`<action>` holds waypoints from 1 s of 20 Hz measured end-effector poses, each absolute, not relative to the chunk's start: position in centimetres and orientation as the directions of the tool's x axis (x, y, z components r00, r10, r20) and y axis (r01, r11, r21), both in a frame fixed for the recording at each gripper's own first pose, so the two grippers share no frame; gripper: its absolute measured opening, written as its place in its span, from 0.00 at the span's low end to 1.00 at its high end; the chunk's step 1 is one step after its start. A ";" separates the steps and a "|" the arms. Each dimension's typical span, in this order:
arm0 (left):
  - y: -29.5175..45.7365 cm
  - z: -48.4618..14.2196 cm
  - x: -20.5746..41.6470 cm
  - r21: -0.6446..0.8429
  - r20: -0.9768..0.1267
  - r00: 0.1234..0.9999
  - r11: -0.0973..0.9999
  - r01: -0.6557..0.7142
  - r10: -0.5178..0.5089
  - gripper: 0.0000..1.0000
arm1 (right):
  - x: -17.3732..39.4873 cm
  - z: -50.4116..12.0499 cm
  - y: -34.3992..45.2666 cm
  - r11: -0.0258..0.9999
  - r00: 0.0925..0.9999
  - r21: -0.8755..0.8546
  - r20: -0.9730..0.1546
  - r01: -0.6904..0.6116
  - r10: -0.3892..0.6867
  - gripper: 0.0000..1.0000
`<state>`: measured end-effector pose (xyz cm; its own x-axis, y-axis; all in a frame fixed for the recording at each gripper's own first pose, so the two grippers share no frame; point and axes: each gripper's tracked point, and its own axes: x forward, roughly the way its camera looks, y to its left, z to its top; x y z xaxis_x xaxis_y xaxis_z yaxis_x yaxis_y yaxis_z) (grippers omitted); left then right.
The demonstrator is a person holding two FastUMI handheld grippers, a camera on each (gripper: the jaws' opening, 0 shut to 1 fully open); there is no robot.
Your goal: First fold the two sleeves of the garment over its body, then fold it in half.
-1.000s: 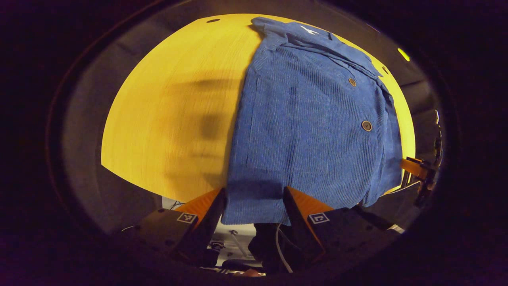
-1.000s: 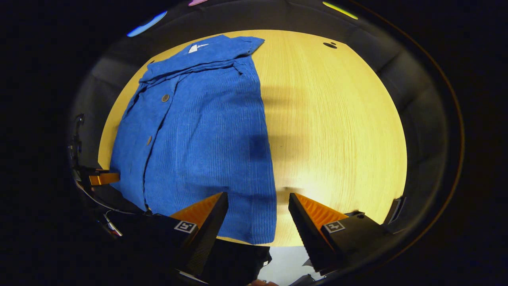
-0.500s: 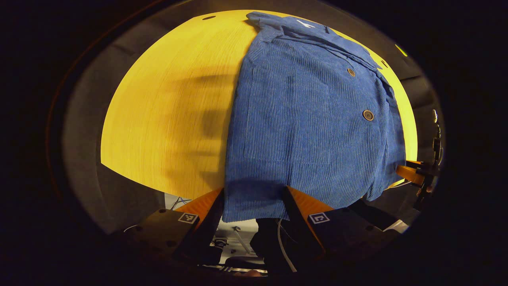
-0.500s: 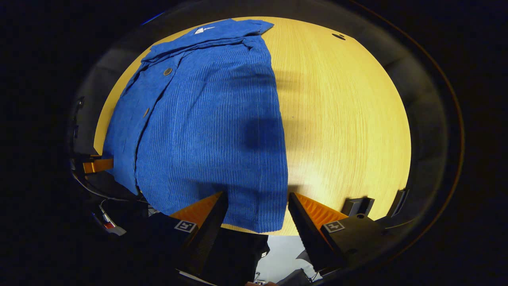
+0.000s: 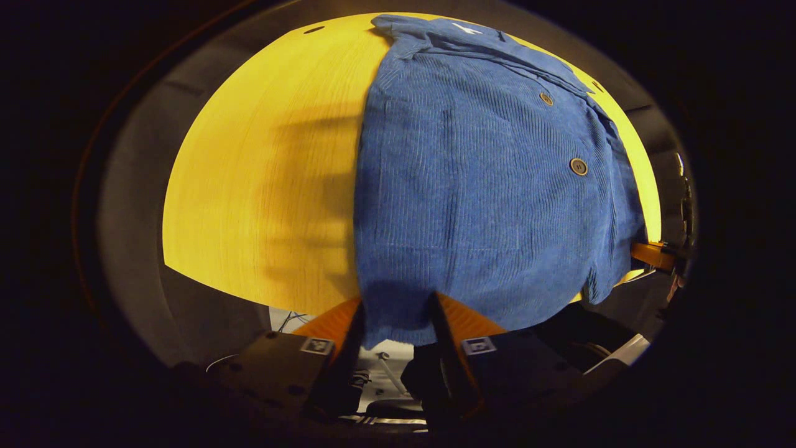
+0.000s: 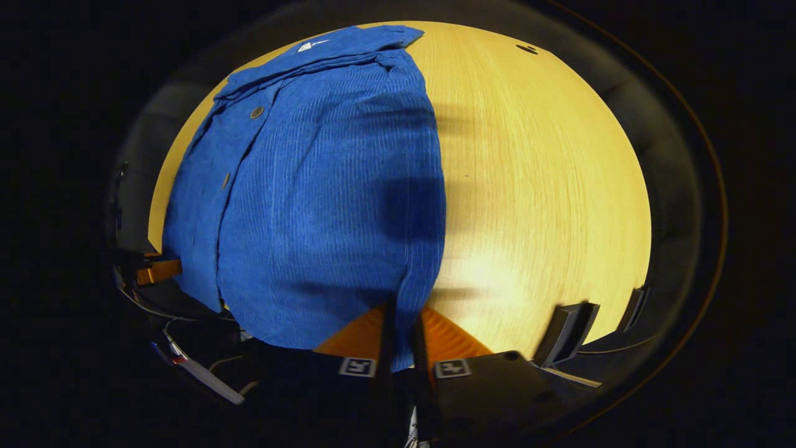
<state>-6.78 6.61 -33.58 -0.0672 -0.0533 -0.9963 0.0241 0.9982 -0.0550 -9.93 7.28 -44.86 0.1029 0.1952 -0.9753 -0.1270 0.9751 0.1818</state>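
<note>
Left gripper view: blue corduroy garment [image 5: 485, 180] lies flat on the yellow wooden table [image 5: 261, 186], long axis running from collar at the far edge to hem overhanging the near edge; bare tabletop lies open to the left. The left gripper [image 5: 397, 314] straddles the hem corner with its jaws parted. Right gripper view: the garment [image 6: 311, 186] has bare tabletop [image 6: 541, 186] to its right. The right gripper [image 6: 401, 326] is clenched on the near hem corner.
</note>
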 end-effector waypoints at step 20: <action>3.9 -16.3 7.3 -0.266 -0.870 0.383 0.950 0.164 -0.310 0.02 | 6.1 -23.1 12.5 0.891 0.525 0.407 -0.723 -0.203 0.450 0.05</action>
<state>7.26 3.88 -16.30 0.3833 -0.3101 -0.8700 0.1637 0.9498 -0.2665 6.11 12.52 -23.08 0.5248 0.4500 -0.7226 -0.2027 0.8905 0.4073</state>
